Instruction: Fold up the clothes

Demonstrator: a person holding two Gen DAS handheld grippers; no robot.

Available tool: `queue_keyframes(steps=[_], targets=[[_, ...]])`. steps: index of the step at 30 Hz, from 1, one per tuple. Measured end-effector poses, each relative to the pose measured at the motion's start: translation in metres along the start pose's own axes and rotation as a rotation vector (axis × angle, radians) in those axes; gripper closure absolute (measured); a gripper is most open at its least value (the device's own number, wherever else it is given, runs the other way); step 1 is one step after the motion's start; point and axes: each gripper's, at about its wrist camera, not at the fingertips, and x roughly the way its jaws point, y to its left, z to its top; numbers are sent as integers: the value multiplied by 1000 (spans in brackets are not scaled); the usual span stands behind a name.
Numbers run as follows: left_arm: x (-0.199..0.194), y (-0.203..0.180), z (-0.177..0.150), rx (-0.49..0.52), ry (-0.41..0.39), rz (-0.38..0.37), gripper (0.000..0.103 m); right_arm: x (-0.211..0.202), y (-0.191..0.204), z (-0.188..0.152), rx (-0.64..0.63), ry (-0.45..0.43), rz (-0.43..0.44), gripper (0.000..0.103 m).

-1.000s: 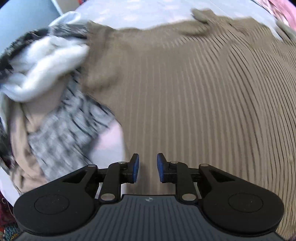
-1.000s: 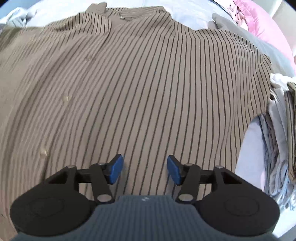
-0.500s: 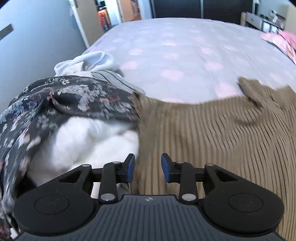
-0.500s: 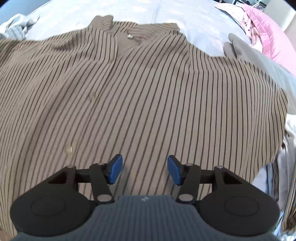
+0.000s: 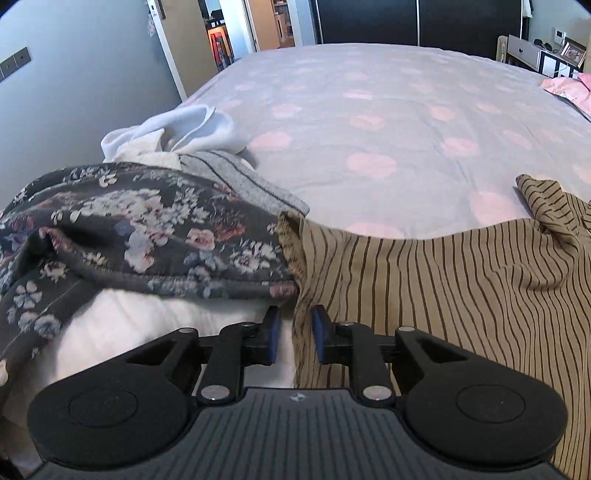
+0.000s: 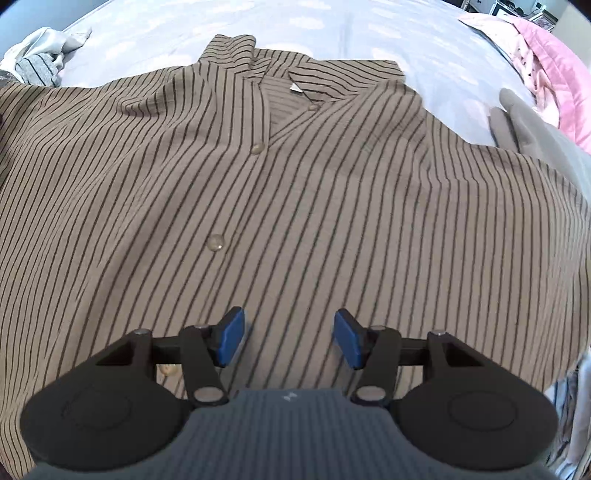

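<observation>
Two handheld grippers over one brown striped shirt point(image 6: 295, 206), spread front-up across a bed with a pale dotted bedspread point(image 5: 369, 122).

Nearest in the left wrist view, the left gripper point(image 5: 295, 332), jaws narrow and closing, blue pads point(image 5: 273, 332) on either side of the shirt's bunched left edge point(image 5: 301, 288); pads not yet seen pressing the cloth. Just beside that edge, one heap of unfolded clothes: a dark floral garment point(image 5: 140, 229) draped over something white point(image 5: 155, 317), then a grey striped piece point(image 5: 243, 181), then a white garment point(image 5: 177, 129) farthest back. Beyond the heap, bare bedspread up to a grey wall point(image 5: 74, 92) and an open doorway point(image 5: 236, 33).

Nearest in the right wrist view, the right gripper point(image 6: 290, 339), jaws about half open, nothing between them, poised above the shirt's lower front, contact with the cloth impossible to tell. Three buttons in plain sight up the placket, among them one point(image 6: 216, 242) at mid-chest, and a fourth half hidden beside the left finger. Farther up, one collar point(image 6: 240, 48) with a small white label point(image 6: 295, 87). At right, past the shirt's shoulder, one grey cloth point(image 6: 524, 125) and, beyond it, pink bedding point(image 6: 546, 62).
</observation>
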Motion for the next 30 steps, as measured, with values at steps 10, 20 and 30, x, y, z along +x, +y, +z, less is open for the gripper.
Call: queue_keyframes(steps=[10, 20, 30], targets=[[9, -2, 21, -14, -42, -40, 85, 18, -26, 40, 97, -37, 84, 46], [25, -7, 24, 13, -27, -3, 98, 48, -9, 164, 83, -223, 178, 47], [32, 0, 15, 96, 47, 41, 100, 113, 16, 248, 144, -230, 159, 52]])
